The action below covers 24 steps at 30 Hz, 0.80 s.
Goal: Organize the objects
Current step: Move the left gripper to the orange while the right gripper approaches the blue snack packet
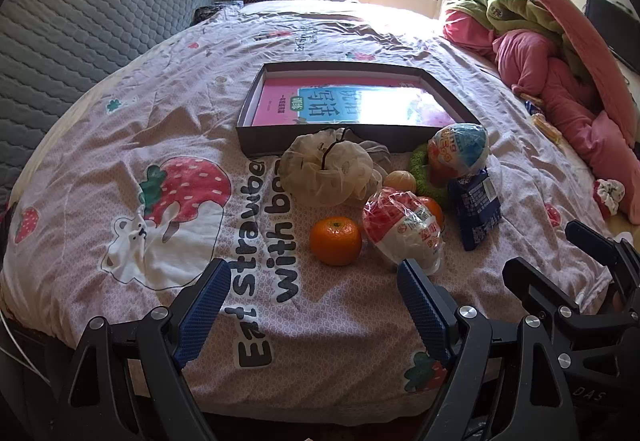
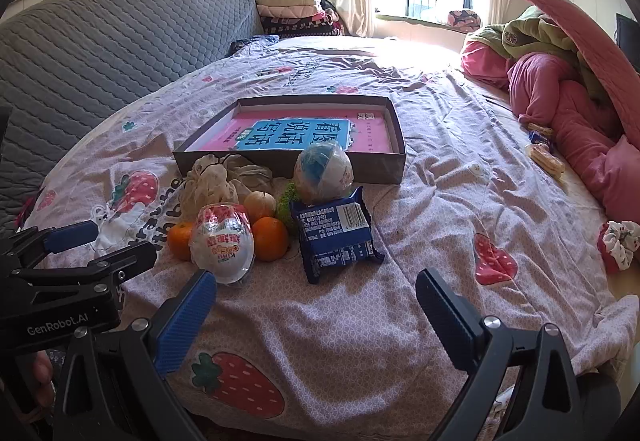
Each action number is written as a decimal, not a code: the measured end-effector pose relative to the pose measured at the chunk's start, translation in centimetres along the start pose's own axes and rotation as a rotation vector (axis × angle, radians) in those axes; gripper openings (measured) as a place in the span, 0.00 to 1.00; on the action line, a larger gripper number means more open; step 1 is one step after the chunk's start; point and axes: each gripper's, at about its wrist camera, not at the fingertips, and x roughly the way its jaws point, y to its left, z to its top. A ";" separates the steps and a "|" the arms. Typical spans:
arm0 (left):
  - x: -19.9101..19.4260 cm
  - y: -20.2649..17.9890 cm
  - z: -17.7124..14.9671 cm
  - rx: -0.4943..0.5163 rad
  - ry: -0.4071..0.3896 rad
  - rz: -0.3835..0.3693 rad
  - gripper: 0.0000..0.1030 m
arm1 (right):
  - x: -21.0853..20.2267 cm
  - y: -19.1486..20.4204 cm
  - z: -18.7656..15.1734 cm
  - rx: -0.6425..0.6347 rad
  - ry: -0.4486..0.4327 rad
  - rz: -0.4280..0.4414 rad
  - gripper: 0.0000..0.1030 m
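With nothing yet picked up, the left gripper [image 1: 314, 295] and right gripper [image 2: 316, 305] hover with jaws spread wide and empty over the bedspread [image 1: 120, 113], because the oranges [image 1: 336, 241], wrapped eggs [image 2: 222, 247] and blue packet [image 2: 334, 239] lie clustered just before the shallow box [image 1: 360, 139] that probably receives them.

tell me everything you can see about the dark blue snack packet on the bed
The dark blue snack packet is a glossy plastic pillow wrapper, sealed, with crimped ends, white small print and a white barcode panel facing up. It looks full. It lies tilted, its far end propped against the blue-and-white egg toy and the green fuzzy ring, its near end on the strawberry-print quilt. It sits right of the oranges. Neither claw touches it.
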 end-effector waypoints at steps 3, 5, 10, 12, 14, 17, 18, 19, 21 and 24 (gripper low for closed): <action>0.3 0.0 -0.1 -0.001 0.012 -0.003 0.83 | 0.1 0.0 -0.1 -0.002 0.004 0.001 0.98; 0.6 0.1 -0.2 0.002 0.023 0.000 0.83 | 0.2 0.1 -0.1 -0.005 0.007 0.001 0.98; 1.9 0.2 -0.6 0.009 0.061 -0.001 0.83 | 1.0 0.1 -0.4 -0.011 0.031 0.002 0.98; 2.4 0.3 -0.7 0.011 0.075 0.002 0.83 | 1.3 0.0 -0.5 -0.014 0.038 0.004 0.98; 2.8 0.4 -0.7 0.011 0.081 0.000 0.83 | 1.6 -0.1 -0.7 -0.012 0.045 0.009 0.98; 3.1 0.3 -0.7 0.018 0.081 0.000 0.83 | 1.9 -0.2 -0.8 -0.009 0.052 0.012 0.98; 3.2 0.3 -0.7 0.020 0.082 0.001 0.83 | 2.0 -0.3 -0.8 -0.007 0.056 0.013 0.98; 3.3 0.3 -0.8 0.021 0.084 -0.001 0.83 | 2.1 -0.4 -0.9 -0.004 0.059 0.013 0.98; 3.6 0.3 -0.8 0.024 0.091 -0.003 0.83 | 2.3 -0.6 -0.9 0.001 0.064 0.012 0.98; 3.9 0.5 -0.9 0.024 0.092 0.000 0.83 | 2.6 -0.9 -1.0 0.006 0.069 0.009 0.98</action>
